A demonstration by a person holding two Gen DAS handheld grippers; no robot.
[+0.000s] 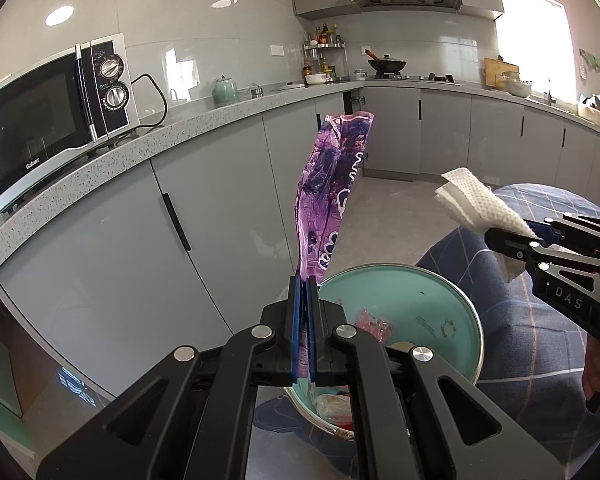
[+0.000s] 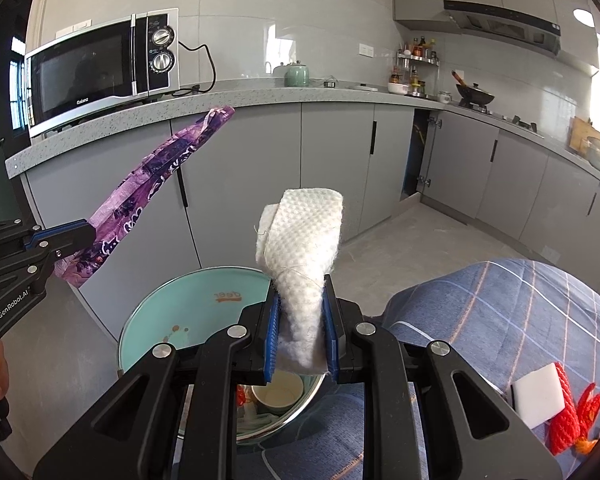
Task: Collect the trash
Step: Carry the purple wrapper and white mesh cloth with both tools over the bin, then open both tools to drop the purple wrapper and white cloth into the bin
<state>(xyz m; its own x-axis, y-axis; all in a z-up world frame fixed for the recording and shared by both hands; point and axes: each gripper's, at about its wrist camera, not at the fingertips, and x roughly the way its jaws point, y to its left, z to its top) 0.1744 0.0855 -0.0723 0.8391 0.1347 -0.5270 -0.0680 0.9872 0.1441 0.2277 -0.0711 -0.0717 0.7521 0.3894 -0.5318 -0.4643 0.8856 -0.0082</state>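
While the left claw (image 1: 305, 280) clamps a purple wrapper (image 1: 334, 188) and the right claw (image 2: 302, 312) grips a white wipe (image 2: 300, 236), both hang over the bin (image 2: 204, 300) (some trash already inside); dropping remains; red scraps (image 2: 572, 424) wait.

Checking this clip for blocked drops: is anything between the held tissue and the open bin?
Nothing visible. The right gripper holds the tissue above the bin, whose teal lid stands open. The purple wrapper in the left gripper sits off to the side.

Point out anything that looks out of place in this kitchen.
One lower cabinet door near the counter's corner stands ajar, showing a dark gap, while its neighbours are shut. A red mesh scrap and a white block lie loose on the blue checked cloth, outside the open teal bin.
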